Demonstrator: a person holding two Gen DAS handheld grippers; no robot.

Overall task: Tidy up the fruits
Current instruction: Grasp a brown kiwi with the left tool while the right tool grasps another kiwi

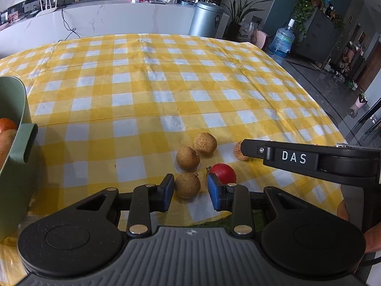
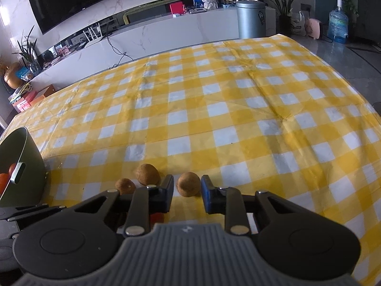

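The yellow-and-white checked tablecloth [image 1: 166, 76] spreads ahead of both my grippers. Far to the left of my left gripper [image 1: 189, 191] stands the green basket [image 1: 22, 143], holding orange fruit [image 1: 6, 124]. My right gripper [image 2: 187, 194] reaches in from that gripper's right, its side printed "DAS" [image 1: 294, 157]. My left gripper's pads bracket 1 brown fruit [image 1: 187, 185], with gaps showing either side, not yet gripping. Just ahead lie 2 more brown fruits [image 1: 188, 158], and a red fruit [image 1: 225, 172] sits behind the right pad. My right gripper's pads flank another brown fruit [image 2: 188, 184]; I cannot tell whether they press it.
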